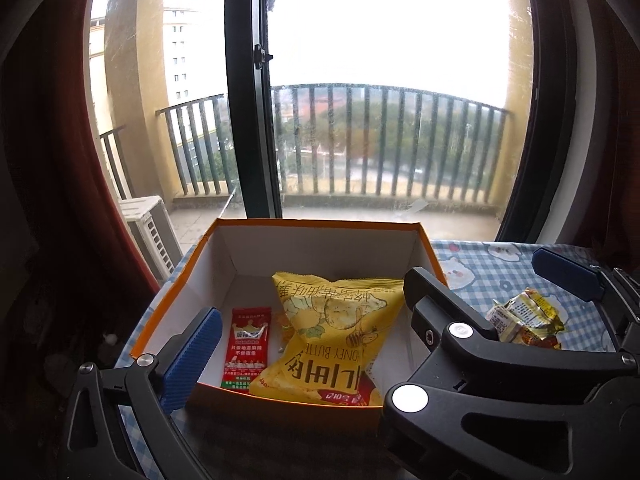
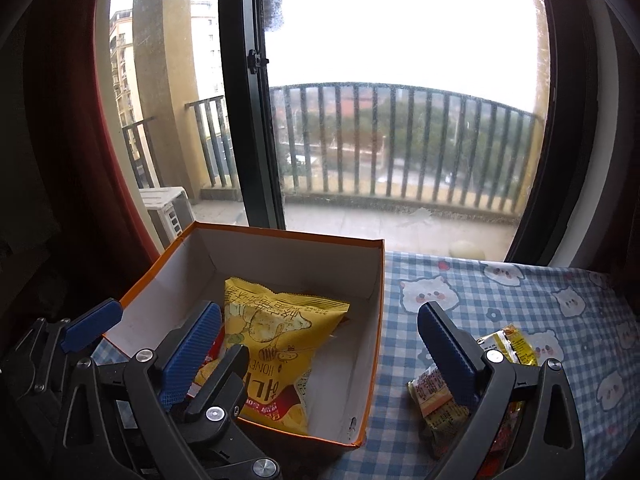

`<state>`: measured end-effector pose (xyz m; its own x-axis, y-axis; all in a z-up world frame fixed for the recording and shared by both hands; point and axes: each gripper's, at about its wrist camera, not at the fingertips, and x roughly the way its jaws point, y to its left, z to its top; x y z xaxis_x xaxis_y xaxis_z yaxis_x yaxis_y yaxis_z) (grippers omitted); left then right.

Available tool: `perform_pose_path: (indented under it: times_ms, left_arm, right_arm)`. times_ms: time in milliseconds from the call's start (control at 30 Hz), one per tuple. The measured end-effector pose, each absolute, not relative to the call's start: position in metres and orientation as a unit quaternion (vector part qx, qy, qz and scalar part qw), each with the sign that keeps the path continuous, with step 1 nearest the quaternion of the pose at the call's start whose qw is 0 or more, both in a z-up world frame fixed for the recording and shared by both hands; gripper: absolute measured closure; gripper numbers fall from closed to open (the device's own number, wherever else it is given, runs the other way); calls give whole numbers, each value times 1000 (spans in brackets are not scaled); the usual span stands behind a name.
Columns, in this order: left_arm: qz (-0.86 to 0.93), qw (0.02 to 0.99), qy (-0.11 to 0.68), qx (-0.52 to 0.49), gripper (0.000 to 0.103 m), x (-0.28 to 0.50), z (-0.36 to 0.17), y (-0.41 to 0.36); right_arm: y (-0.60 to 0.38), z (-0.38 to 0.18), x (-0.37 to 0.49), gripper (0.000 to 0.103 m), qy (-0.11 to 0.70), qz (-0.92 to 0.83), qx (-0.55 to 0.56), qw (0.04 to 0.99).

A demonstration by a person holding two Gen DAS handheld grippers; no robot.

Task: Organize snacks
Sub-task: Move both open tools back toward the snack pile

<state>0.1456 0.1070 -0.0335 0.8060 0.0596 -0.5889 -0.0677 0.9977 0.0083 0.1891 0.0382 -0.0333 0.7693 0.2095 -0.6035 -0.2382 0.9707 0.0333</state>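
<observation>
— Blue pads on the right gripper (image 2: 328, 348) stand wide apart, jaws open, empty?

— Yes, with a small yellow packet (image 2: 444, 394) below on the checked surface (image 2: 520, 304), likely the next pick. The left gripper (image 1: 316, 316) is also open over the orange box (image 1: 320, 226).

— What's packed?

— A yellow chip bag (image 1: 332, 332) and a red sachet (image 1: 246, 346) lie flat inside, leaving room.

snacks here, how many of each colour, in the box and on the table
yellow chip bag in the box: 1
red packet in the box: 1
orange packet in the box, mostly hidden: 1
yellow packets on the table: 1 pile, count unclear
Total: at least 4
</observation>
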Motion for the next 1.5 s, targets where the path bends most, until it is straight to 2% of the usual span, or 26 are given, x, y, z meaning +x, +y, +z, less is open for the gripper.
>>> perform_pose_path:
  times_ms: [733,1067,1500]
  left_arm:
    - [-46,960,276,14,1,98,-20,-5]
    - [-64,959,277,7,1,83,-41,-39]
    - [-99,953,288,9,9,65,-88,-74]
  right_arm:
    - [-78,-18,124,0,261,78,3,962]
    - [-118,-36,99,0,248,61,3,967]
    - [-153,-81,75,0,257,23,11,966]
